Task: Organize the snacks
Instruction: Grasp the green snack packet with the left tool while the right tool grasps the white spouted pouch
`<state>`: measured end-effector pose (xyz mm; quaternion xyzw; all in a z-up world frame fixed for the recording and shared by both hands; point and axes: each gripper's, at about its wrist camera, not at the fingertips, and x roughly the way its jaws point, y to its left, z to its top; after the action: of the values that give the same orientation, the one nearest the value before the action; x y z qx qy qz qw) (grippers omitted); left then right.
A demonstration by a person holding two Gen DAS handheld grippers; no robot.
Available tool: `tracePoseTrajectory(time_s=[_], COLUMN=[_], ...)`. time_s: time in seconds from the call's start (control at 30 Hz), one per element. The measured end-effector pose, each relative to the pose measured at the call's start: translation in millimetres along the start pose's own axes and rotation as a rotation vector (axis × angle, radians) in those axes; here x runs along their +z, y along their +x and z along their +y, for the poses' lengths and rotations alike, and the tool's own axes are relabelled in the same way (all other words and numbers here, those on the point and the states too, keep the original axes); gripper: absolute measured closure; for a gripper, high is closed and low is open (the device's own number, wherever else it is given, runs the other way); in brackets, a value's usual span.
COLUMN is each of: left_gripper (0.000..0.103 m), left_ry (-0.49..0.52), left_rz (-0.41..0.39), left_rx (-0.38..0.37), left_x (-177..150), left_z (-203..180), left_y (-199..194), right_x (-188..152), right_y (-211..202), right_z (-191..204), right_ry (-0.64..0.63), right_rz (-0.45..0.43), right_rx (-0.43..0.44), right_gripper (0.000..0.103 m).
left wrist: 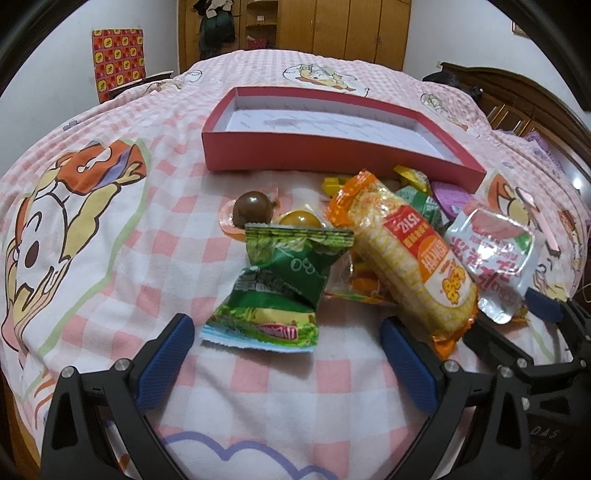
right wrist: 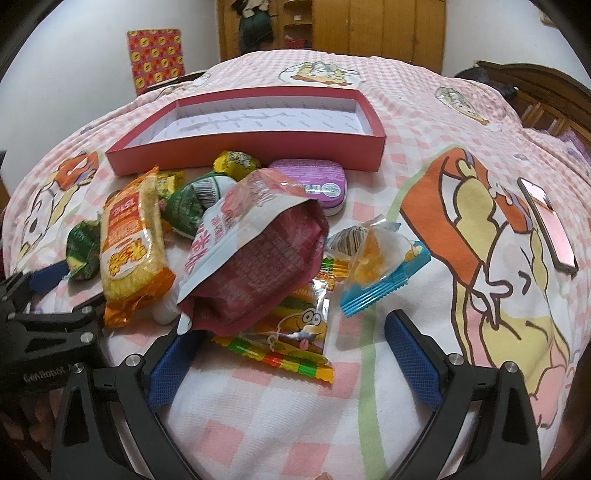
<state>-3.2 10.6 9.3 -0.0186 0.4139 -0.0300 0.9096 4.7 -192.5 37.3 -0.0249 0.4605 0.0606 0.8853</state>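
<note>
A pile of snacks lies on the bed in front of an empty red box point(left wrist: 295, 151) point(right wrist: 258, 146). My left gripper point(left wrist: 286, 336) is open, its jaws either side of a green packet point(left wrist: 275, 291), with a yellow rice-cracker pack point(left wrist: 410, 254) point(right wrist: 129, 240) touching its right finger. Two brown balls point(left wrist: 253, 207) lie behind the packet. My right gripper point(right wrist: 291, 338) is open around a colourful gummy packet point(right wrist: 299, 328) and a dark red pouch point(right wrist: 258, 258). A purple tin point(right wrist: 314, 181) and a blue-edged candy wrapper point(right wrist: 376, 266) lie nearby.
The pink checked bedspread point(left wrist: 258, 406) with cartoon prints covers the bed. A pink phone point(right wrist: 550, 225) lies at the right. A wooden headboard point(left wrist: 524, 103) stands on the right and wardrobes point(left wrist: 351, 26) behind. Each gripper shows at the edge of the other's view.
</note>
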Motion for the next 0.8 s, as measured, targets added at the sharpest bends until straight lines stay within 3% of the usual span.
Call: tracePoseTrajectory(time_s=[0.43, 0.8], left_gripper=[0.006, 0.021], left_ry=[-0.012, -0.019], left_rz=[-0.033, -0.021], left_rx=[-0.004, -0.043], left_x=[13, 24], left_z=[16, 24], left_y=[-27, -31], right_x=[4, 19], right_y=[-32, -40], right_z=[-11, -18], right_ry=[-0.035, -0.026], right_rz=[-0.048, -0.069], right_rx=[0.07, 0.119], right_gripper=[0.003, 0.003])
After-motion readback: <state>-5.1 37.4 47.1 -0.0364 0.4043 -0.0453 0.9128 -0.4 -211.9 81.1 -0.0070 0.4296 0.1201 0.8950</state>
